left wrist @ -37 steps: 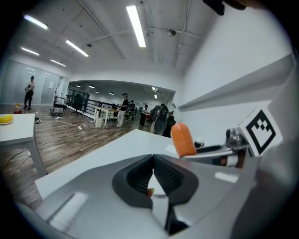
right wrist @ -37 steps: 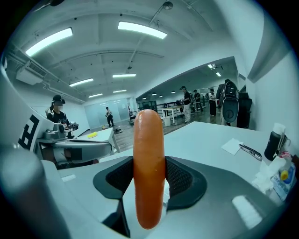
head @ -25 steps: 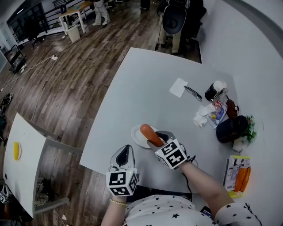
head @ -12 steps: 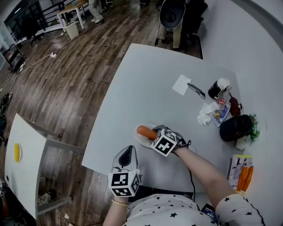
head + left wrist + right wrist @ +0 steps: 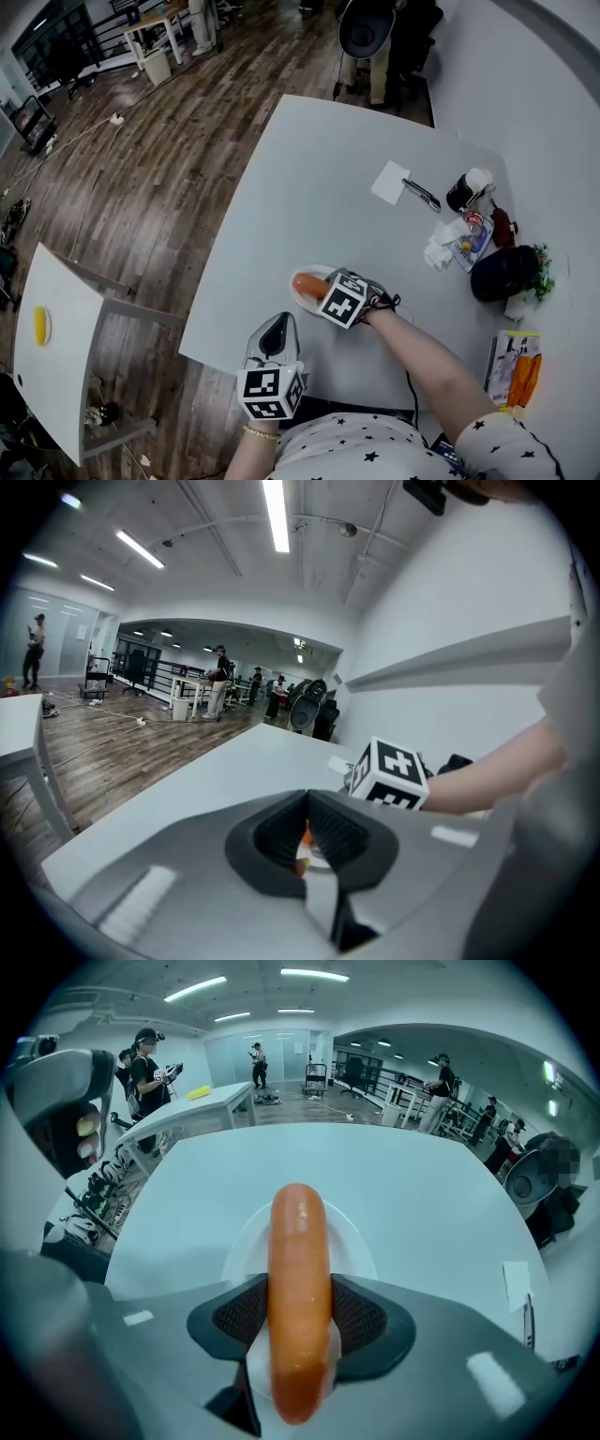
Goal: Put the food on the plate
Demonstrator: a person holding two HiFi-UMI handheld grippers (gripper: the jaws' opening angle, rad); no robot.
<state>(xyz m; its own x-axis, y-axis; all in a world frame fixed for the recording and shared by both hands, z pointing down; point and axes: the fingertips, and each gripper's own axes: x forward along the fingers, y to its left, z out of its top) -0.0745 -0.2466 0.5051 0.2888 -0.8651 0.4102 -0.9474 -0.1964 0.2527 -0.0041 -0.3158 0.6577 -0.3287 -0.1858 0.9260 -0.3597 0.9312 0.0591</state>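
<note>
An orange sausage (image 5: 307, 284) lies level over the small white plate (image 5: 294, 297) near the table's front edge. My right gripper (image 5: 321, 287) is shut on it. In the right gripper view both pads press the sides of the sausage (image 5: 298, 1279), whose far end reaches over the plate (image 5: 242, 1243). I cannot tell whether it touches the plate. My left gripper (image 5: 279, 327) hovers at the table's front edge, just short of the plate, shut and empty. In the left gripper view its pads (image 5: 328, 834) meet, and a sliver of sausage and plate shows in the narrow slit below them.
At the far right of the table are a white note (image 5: 390, 182), a pen (image 5: 422, 195), a cup (image 5: 465, 190), crumpled tissue (image 5: 439, 251), a black lump (image 5: 502, 272) and a carrot pack (image 5: 513, 369). A side table (image 5: 52, 352) stands at left.
My right gripper has swung the sausage from a tilted pose to level and brought it lower over the plate. The left gripper has barely moved.
</note>
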